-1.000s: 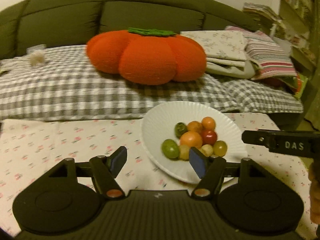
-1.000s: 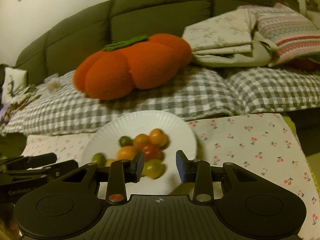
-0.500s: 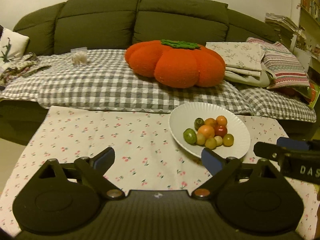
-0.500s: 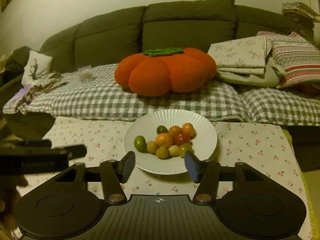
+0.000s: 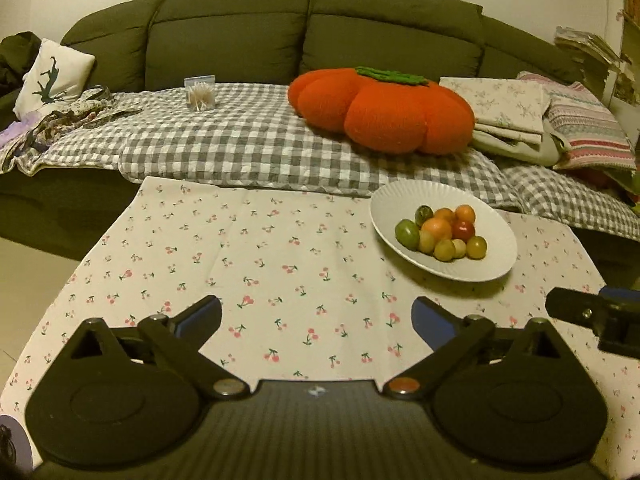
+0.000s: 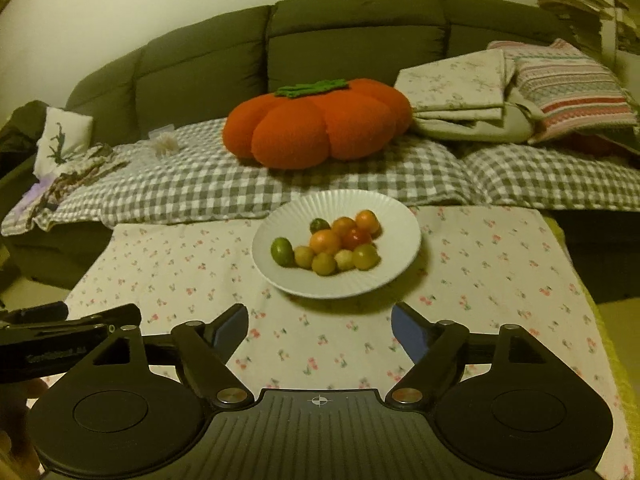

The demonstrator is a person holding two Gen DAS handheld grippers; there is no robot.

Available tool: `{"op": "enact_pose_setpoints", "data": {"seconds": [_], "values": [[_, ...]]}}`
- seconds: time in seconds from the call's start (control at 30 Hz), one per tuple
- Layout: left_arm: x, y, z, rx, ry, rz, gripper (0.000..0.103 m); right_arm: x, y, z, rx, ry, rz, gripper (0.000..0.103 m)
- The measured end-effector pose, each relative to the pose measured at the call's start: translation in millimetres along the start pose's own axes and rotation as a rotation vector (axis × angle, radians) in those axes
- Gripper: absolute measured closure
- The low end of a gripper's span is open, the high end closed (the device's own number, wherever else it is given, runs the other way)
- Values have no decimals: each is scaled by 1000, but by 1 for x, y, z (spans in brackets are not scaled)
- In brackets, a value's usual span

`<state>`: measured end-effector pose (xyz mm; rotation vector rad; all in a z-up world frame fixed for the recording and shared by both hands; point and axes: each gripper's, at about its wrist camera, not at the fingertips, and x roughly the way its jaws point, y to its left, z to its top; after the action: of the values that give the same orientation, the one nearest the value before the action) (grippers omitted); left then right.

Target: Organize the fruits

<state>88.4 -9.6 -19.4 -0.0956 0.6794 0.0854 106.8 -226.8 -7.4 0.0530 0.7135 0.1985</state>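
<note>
A white ribbed plate (image 5: 496, 240) (image 6: 400, 236) on the cherry-print tablecloth (image 5: 260, 264) (image 6: 480, 264) holds several small fruits (image 5: 440, 232) (image 6: 332, 246): green, orange, red and yellow. My left gripper (image 5: 316, 318) is open and empty, over the cloth, near and left of the plate. My right gripper (image 6: 320, 328) is open and empty, just in front of the plate. Each gripper shows at the edge of the other's view: the right one in the left wrist view (image 5: 596, 316), the left one in the right wrist view (image 6: 60, 332).
Behind the table is a dark green sofa (image 5: 304, 28) with a grey checked blanket (image 5: 224, 148), an orange pumpkin cushion (image 5: 380, 110) (image 6: 316, 124), folded cloths and pillows (image 5: 560, 120) at right, and a small box of toothpicks (image 5: 200, 92).
Both grippers have pulled back from the plate and opened wider. The plate and fruits now sit farther away; the fruits have not moved on the plate.
</note>
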Motion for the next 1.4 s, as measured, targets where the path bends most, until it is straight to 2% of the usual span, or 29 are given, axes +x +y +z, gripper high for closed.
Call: {"op": "enact_pose_setpoints", "data": {"seconds": [0.07,0.23,0.37,1.4], "values": [[-1,-4,-1,23,-9,7,2,-4,0,-4,2,1,-3,20],[4,-5,-3,29,4,-6,1,0,3,-9,-18,11,-32,3],[9,-8,-5,42,23,-4,1,6,3,-13,-45,16,-64,2],[10,-13,-9,58,42,-30,1,10,11,-18,-72,31,-42,2]]}}
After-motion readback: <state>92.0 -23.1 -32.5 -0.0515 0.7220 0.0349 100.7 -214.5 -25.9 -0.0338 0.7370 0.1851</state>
